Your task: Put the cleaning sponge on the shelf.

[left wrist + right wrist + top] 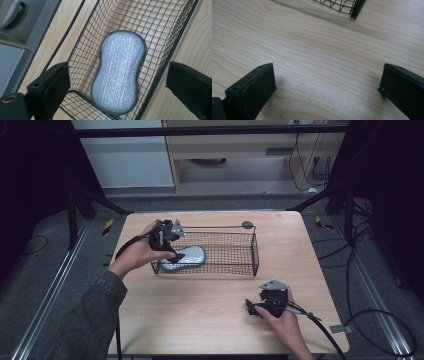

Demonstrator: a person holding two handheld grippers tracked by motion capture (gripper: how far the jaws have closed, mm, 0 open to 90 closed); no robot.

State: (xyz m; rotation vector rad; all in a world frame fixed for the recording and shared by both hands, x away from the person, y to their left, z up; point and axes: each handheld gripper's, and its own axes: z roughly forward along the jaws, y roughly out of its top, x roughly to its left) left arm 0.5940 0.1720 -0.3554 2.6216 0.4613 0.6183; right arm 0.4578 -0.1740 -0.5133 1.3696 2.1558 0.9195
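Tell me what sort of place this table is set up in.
Probably a lab or recording workspace, not a home. The wooden table stands between metal floor rails, loose cables trail over the grey floor, and dark frame bars surround it. A wire basket holds a silver scrubbing pad.

A light wooden tabletop (210, 295) with rounded corners carries a black wire basket (235, 251), which stands toward the far edge, left of the middle, its long sides running along that edge. A small grey tab (338, 328) sticks out at the tabletop's right edge near the front corner.
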